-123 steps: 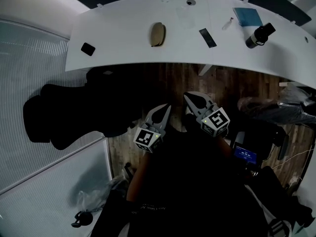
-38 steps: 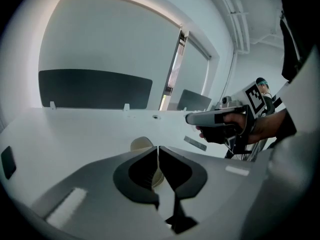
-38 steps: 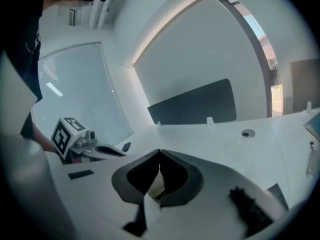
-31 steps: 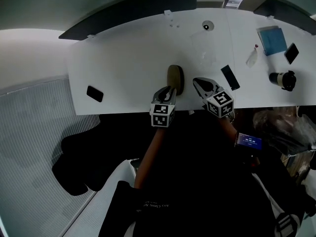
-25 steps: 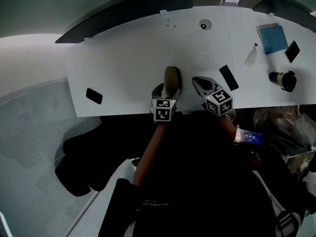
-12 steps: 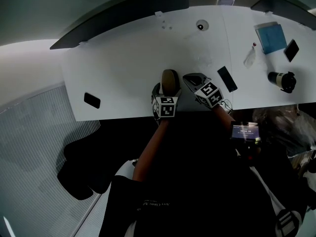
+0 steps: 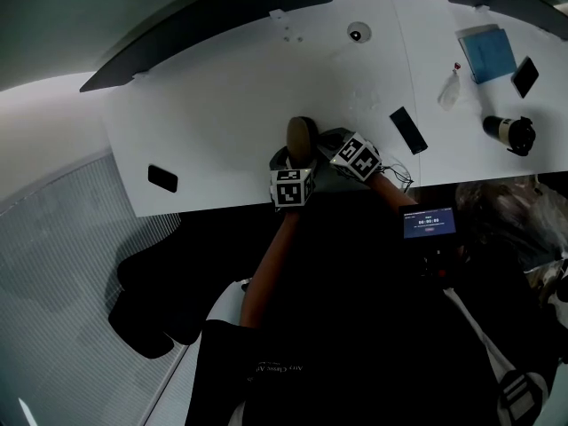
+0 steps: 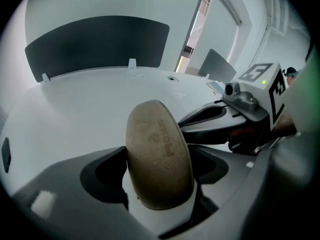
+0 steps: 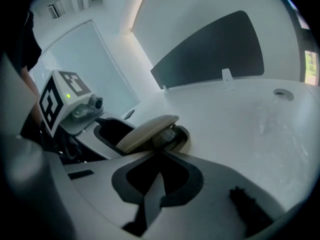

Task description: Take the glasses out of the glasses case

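A: What is shown in the head view?
B: The glasses case (image 7: 301, 138) is seen on the white table (image 7: 222, 105), near the front edge. Its long axis runs away from the person, toward the far edge. Its near end is flanked by the left gripper (image 7: 295, 161), and the right gripper (image 7: 327, 145) is set at its right side.
A: And in the left gripper view?
B: The case is seen between the jaws, its length pointed along them. The jaws have just been closing and are pressed against its two long sides.
A: And the right gripper view?
B: The jaws are seen closed together, nothing between them, with the tips just beside the case. The tan upper shell is seen raised slightly over a dark gap, turned toward this gripper.
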Tool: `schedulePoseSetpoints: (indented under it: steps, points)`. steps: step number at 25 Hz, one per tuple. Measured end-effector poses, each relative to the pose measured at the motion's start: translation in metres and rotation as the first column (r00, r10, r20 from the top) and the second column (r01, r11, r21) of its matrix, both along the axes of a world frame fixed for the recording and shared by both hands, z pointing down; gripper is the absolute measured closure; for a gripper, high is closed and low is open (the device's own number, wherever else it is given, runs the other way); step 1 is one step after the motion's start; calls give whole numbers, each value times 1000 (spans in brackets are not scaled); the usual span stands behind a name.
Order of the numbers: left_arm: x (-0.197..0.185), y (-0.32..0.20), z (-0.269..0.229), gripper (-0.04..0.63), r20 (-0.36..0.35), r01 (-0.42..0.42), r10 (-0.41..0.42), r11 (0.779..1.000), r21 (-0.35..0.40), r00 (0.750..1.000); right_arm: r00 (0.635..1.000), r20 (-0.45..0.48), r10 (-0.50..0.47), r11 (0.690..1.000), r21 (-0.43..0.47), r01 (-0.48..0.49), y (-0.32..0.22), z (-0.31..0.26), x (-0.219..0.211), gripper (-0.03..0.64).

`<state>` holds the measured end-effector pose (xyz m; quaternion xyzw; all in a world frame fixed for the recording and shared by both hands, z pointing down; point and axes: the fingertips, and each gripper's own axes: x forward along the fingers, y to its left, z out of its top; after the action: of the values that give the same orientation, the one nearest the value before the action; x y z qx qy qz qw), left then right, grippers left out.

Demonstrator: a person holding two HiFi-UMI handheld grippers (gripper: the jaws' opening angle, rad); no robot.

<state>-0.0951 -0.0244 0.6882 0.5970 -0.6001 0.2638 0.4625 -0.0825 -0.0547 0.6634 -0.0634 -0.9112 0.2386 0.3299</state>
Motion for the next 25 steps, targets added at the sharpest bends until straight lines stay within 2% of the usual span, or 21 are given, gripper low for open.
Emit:
schedulePoseSetpoints:
  steps: [4, 10, 16, 18, 21, 25]
  points:
    - [-6, -2, -12, 210, -97, 56, -53, 998, 20, 994, 1000, -12, 13, 1000, -19, -13, -7, 7, -5, 609]
    - [-14, 7, -30, 256, -179, 132, -122, 990, 44, 976, 998, -62, 2, 1000, -3, -3, -6, 15, 2, 609]
    - [-46, 22, -40, 349, -199, 220, -201, 973, 76, 959, 998, -68, 2, 1000, 19, 0, -7, 11, -3, 609]
    - [-58, 29, -37, 362, -201, 251, -231, 965, 78, 952, 998, -69, -5, 1000, 20, 6, -7, 10, -5, 609]
    - [-69, 41, -29, 374, -213, 292, -273, 954, 67, 938, 996, -88, -10, 1000, 25, 12, -4, 12, -1, 609]
    - [-85, 53, -18, 413, -225, 305, -289, 952, 39, 930, 994, -111, 22, 1000, 11, -21, -6, 13, 0, 609]
